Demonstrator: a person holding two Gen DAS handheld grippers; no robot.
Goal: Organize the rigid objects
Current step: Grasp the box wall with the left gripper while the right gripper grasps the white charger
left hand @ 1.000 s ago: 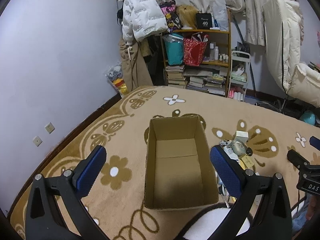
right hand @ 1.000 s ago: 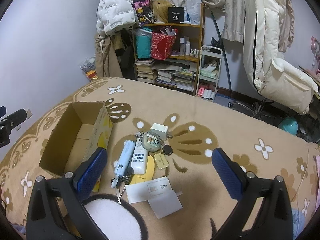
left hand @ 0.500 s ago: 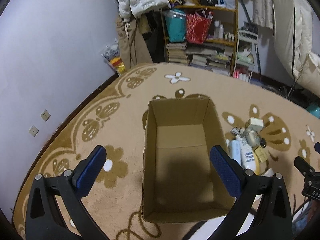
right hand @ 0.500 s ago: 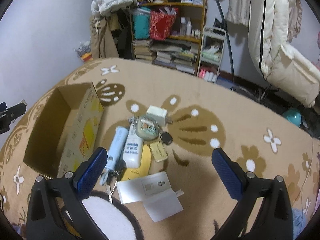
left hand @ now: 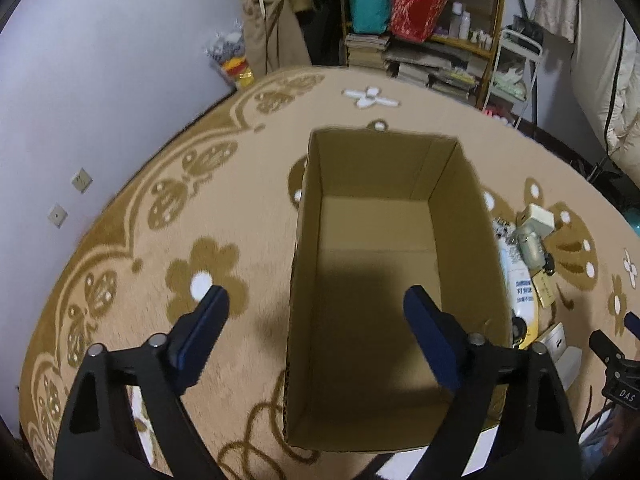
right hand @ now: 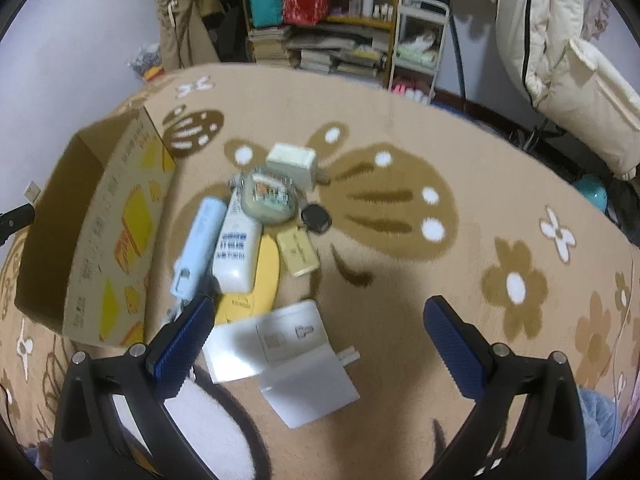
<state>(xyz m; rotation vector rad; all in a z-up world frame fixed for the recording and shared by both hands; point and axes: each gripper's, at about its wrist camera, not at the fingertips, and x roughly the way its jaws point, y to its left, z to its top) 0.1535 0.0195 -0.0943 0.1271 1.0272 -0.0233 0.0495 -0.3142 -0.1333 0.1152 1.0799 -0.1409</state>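
An empty open cardboard box (left hand: pixel 380 280) stands on the patterned rug. My left gripper (left hand: pixel 316 300) hangs over its near left part; its jaws are closing, with the box's left wall under the gap and nothing gripped. Right of the box (right hand: pixel 100 220) lies a pile: a pale blue tube (right hand: pixel 198 248), a white bottle (right hand: pixel 236 252), a yellow disc (right hand: pixel 256 280), a round tin (right hand: pixel 266 198), a white charger block (right hand: pixel 292 162), a black key fob (right hand: pixel 316 218) and a yellow card (right hand: pixel 298 252). My right gripper (right hand: pixel 318 308) is open above white card sleeves (right hand: pixel 276 340).
A cluttered bookshelf (right hand: pixel 320 32) and a white wire cart (right hand: pixel 418 40) stand at the far rug edge. A padded cream chair (right hand: pixel 560 60) is at the far right. A wall with sockets (left hand: pixel 80 180) runs along the left. Bare rug (right hand: pixel 440 260) lies right of the pile.
Both grippers have sunk and tipped downward, so the box and the pile look nearer. The left jaws have narrowed. Nothing on the rug has moved.
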